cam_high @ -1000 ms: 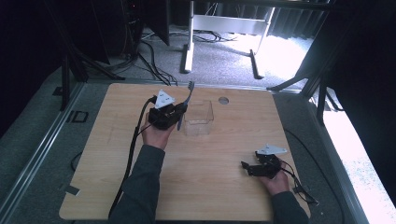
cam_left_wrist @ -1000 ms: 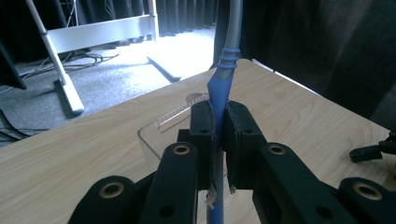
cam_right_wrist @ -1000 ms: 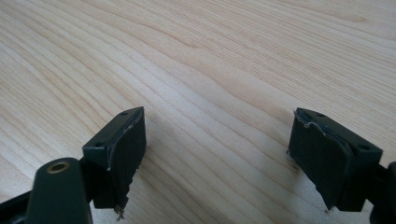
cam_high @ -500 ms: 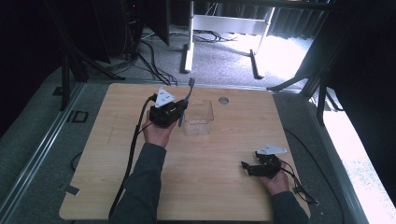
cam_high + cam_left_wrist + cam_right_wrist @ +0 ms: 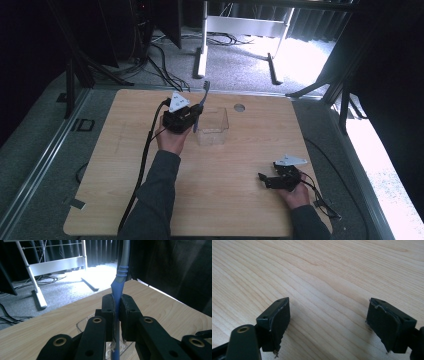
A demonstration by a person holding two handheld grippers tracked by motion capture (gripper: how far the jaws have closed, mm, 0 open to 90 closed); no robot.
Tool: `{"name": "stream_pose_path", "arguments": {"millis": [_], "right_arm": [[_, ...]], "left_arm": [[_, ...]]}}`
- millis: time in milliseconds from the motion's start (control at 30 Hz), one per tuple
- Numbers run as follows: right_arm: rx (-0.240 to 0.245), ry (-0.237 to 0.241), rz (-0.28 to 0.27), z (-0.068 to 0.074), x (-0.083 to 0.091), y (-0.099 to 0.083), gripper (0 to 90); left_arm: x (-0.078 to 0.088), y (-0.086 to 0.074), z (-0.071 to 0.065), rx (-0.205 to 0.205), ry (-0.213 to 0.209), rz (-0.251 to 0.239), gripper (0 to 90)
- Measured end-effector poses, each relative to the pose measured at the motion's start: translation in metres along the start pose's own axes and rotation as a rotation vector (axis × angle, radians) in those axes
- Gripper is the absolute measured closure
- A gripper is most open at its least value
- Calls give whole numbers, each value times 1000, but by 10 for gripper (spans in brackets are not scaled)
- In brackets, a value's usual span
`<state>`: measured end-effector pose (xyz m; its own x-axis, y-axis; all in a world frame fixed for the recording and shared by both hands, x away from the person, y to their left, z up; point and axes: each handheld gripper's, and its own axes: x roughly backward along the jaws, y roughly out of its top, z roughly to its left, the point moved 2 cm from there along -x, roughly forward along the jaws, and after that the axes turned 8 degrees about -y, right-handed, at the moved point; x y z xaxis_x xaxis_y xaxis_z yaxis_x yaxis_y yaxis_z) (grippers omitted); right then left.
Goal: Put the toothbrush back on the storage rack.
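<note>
Grey carpet, dark curtains and a white metal frame point(image 5: 240, 25) lie beyond a pale wooden table point(image 5: 120, 200) whose grain runs across every view. From the left gripper point(image 5: 192, 117), held at the far left-centre of the table, a blue-and-grey toothbrush point(image 5: 200, 105) stands nearly upright; in the left gripper view the two black jaws are pressed tight against the blue handle point(image 5: 117, 293), which rises between them and turns grey toward the top of that view. A grey three-cornered plate point(image 5: 178, 102) sits on top of this gripper and a black cable point(image 5: 145, 155) trails from it toward the near edge, along the person's dark sleeve point(image 5: 155, 200). Just to the right of the gripper stands a clear plastic box point(image 5: 212, 130), open at the top; the lower end of the brush lies at its left wall, and whether it reaches inside cannot be told. A small round hole point(image 5: 239, 107) marks the table farther right, near the far edge. Well apart, at the near right, the right gripper point(image 5: 265, 180) rests low over the wood with its own grey plate point(image 5: 290, 160) on top; in the right gripper view its jaws are spread wide with nothing between them but bare wood point(image 5: 324, 277).
</note>
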<state>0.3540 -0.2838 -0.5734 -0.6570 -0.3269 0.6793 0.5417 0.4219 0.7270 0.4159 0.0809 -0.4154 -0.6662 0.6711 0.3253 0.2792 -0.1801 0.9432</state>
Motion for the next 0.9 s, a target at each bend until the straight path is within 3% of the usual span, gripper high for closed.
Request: {"name": "stream_pose_path", "arguments": {"millis": [633, 900], "right_arm": [[-2, 0, 1, 0, 0, 0, 187], [-3, 0, 1, 0, 0, 0, 187]], "left_arm": [[-11, 3, 0, -25, -13, -42, 827], [-14, 2, -2, -40, 2, -55, 827]]}}
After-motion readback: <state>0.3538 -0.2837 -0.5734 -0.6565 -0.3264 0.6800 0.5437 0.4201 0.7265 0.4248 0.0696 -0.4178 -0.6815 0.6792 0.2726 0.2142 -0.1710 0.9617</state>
